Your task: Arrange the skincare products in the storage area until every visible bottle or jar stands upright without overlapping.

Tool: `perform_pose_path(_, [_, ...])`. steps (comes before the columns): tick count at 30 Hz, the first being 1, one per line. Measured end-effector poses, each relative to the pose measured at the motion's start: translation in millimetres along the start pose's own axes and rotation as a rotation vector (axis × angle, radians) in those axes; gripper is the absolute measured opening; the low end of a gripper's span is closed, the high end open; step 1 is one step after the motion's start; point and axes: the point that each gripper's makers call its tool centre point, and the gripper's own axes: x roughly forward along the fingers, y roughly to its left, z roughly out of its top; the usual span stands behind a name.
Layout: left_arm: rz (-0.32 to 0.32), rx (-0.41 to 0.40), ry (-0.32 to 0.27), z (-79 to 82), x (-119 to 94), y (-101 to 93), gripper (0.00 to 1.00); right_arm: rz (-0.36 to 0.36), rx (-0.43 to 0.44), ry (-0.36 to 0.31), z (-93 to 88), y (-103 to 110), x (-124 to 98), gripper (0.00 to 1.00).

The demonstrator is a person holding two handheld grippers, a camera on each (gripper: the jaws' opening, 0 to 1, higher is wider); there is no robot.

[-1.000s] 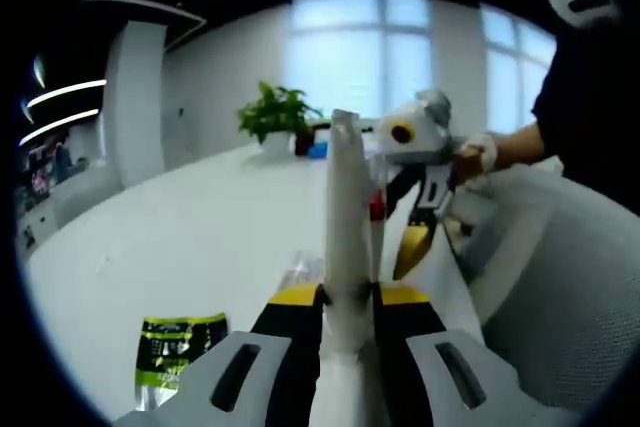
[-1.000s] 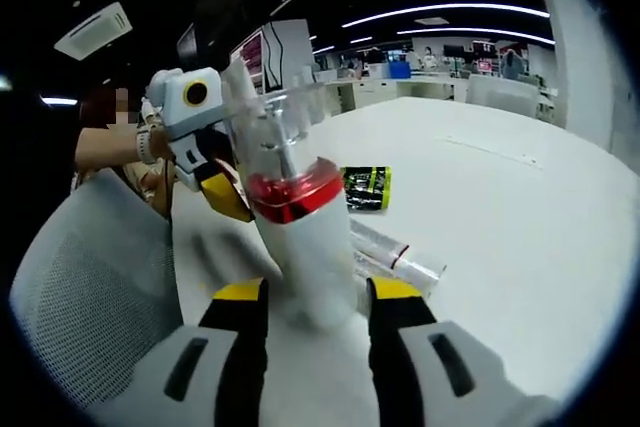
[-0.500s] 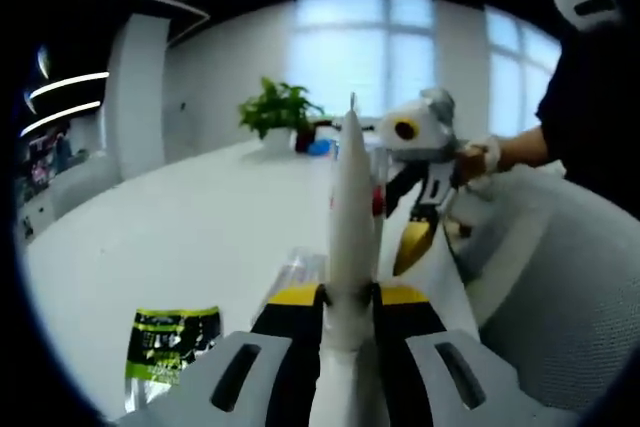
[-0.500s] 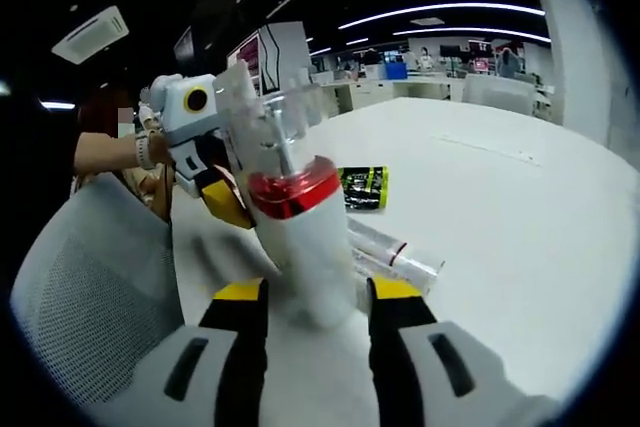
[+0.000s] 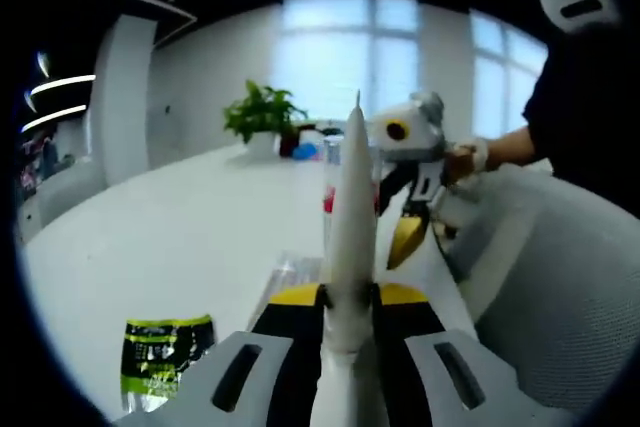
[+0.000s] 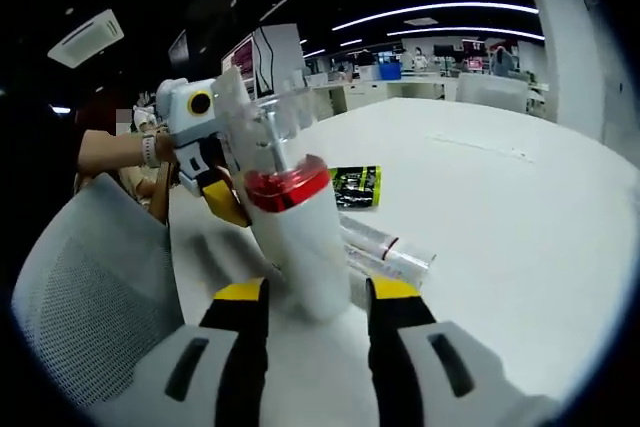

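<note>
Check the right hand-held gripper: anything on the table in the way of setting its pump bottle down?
Partly. The pump bottle is in the right hand-held gripper. A clear tube lies on the table just right of it, and a green-black sachet farther out. The table beyond them looks free.

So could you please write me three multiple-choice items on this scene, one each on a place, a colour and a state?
1. Where does the green-and-black sachet lie?
A. on the white table
B. on the chair
C. between the right gripper's jaws

2. What colour is the band on the pump bottle?
A. blue
B. red
C. green

3. What is the left gripper doing?
A. hanging open
B. resting shut on nothing
C. clamping the white tube

Answers: 1 A, the sachet lies flat on the tabletop beyond the bottle. 2 B, a red collar rings the bottle under its clear cap. 3 C, the tube rises from between the closed jaws in the left gripper view.
</note>
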Motion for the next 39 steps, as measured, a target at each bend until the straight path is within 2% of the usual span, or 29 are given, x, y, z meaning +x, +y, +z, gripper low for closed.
perform_pose_path(10, [0.004, 0.001, 0.008, -1.0, 3.1, 0.7, 0.17, -0.009, -0.001, 0.000, 3.5, -2.3, -4.4, 0.41])
perform_pose_path(17, [0.055, -0.032, 0.023, -0.1, -2.0, 7.8, 0.25, -0.002, -0.016, 0.002, 6.9, 2.5, -3.2, 0.43])
perform_pose_path(21, [0.093, -0.032, 0.069, -3.7, -10.1, 8.1, 0.25, -0.005, -0.035, 0.009, 9.4, 5.7, -3.3, 0.46])
perform_pose_path(23, [0.126, -0.063, 0.096, -5.7, -15.7, 9.5, 0.26, -0.008, -0.042, 0.008, 11.2, 7.2, -4.1, 0.48])
perform_pose_path(26, [0.163, -0.064, 0.114, -5.8, -22.7, 10.3, 0.26, -0.014, -0.048, 0.011, 13.7, 9.3, -5.5, 0.47])
perform_pose_path(29, [0.223, -0.056, 0.152, -8.6, -30.7, 12.5, 0.20, -0.013, -0.056, 0.012, 16.7, 12.3, -7.2, 0.51])
perform_pose_path(31, [0.256, -0.070, 0.188, -12.6, -35.0, 13.3, 0.20, -0.012, -0.057, 0.008, 19.6, 15.1, -8.5, 0.54])
perform_pose_path(32, [0.261, -0.073, 0.185, -11.5, -35.6, 12.5, 0.20, -0.013, -0.061, 0.007, 21.3, 16.4, -9.0, 0.54])
perform_pose_path(33, [0.270, -0.081, 0.190, -11.4, -37.4, 12.2, 0.20, -0.014, -0.063, 0.007, 22.3, 17.0, -9.4, 0.55])
perform_pose_path(35, [0.296, -0.148, 0.233, -17.0, -43.1, 10.2, 0.17, -0.013, -0.067, 0.007, 23.7, 17.7, -10.2, 0.57])
perform_pose_path(36, [0.327, -0.177, 0.252, -19.7, -45.6, 11.6, 0.18, -0.014, -0.068, 0.006, 25.1, 18.8, -10.7, 0.58])
perform_pose_path(39, [0.336, -0.132, 0.267, -18.6, -48.8, 8.1, 0.23, -0.011, -0.079, 0.011, 26.3, 20.4, -11.0, 0.64])
